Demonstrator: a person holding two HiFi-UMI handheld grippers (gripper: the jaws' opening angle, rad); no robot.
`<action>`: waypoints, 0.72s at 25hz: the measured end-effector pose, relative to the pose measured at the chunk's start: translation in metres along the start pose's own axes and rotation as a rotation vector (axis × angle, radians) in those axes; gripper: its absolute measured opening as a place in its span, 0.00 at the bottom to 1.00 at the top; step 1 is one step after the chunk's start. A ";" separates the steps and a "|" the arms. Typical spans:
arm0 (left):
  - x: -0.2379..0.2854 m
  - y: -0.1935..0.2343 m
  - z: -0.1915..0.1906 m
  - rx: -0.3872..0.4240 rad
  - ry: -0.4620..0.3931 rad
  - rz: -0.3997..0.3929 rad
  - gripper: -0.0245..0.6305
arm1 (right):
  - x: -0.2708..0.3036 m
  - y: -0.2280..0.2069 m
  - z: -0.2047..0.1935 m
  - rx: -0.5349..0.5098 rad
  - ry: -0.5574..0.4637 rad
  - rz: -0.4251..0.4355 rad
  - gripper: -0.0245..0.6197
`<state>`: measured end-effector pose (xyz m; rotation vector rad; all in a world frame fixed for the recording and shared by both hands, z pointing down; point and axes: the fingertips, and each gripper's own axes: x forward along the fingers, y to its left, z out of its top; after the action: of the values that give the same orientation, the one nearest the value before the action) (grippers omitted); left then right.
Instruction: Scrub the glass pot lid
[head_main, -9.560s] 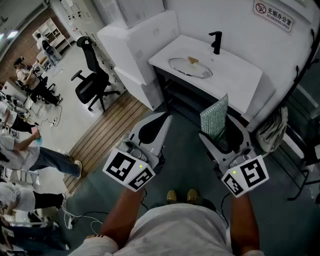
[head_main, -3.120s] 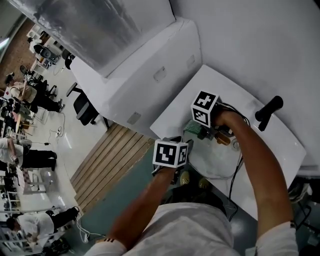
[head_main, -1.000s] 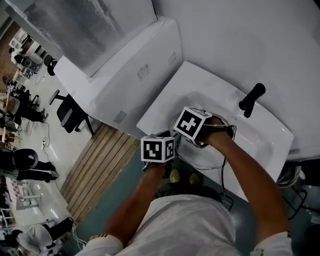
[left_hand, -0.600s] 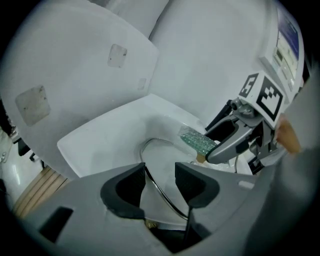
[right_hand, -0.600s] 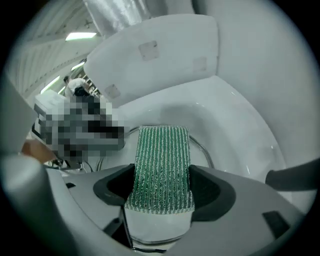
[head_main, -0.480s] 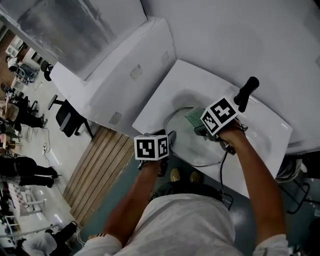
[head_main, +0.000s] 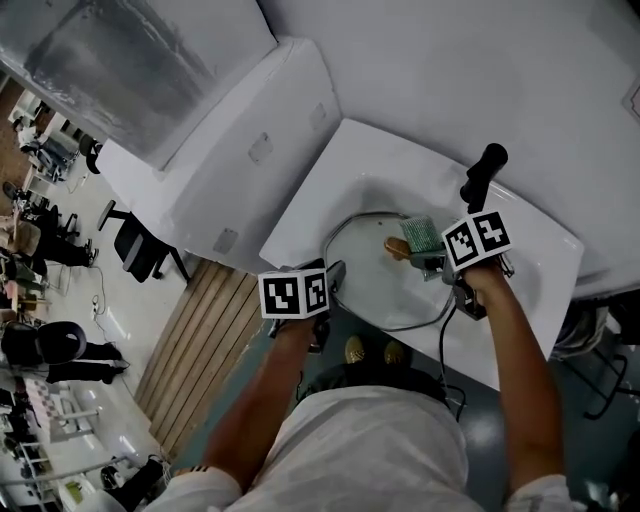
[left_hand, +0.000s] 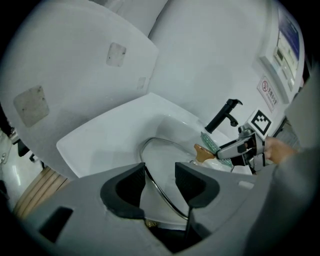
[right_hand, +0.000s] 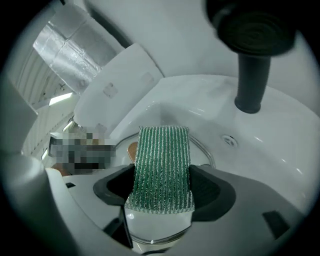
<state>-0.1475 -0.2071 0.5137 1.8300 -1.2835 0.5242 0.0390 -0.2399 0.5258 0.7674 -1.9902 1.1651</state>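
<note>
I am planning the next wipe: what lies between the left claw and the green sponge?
The glass lid and its wooden knob, in the head view; the knob is beside the sponge.

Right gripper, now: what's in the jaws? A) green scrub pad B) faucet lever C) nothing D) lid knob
A: the right gripper view shows the right gripper shut on the green scrub pad, which sticks out past both jaws.
</note>
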 end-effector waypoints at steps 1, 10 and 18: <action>0.000 0.000 0.000 -0.001 0.001 0.000 0.34 | -0.001 -0.004 -0.002 0.025 -0.013 0.006 0.56; -0.001 -0.001 0.001 -0.010 -0.003 -0.006 0.34 | -0.015 -0.023 -0.021 0.170 -0.115 0.048 0.56; 0.000 0.001 0.001 -0.015 -0.007 -0.010 0.34 | -0.035 0.055 -0.012 -0.237 -0.122 -0.091 0.56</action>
<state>-0.1484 -0.2075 0.5133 1.8264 -1.2791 0.5022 0.0202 -0.2011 0.4758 0.8121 -2.1225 0.8292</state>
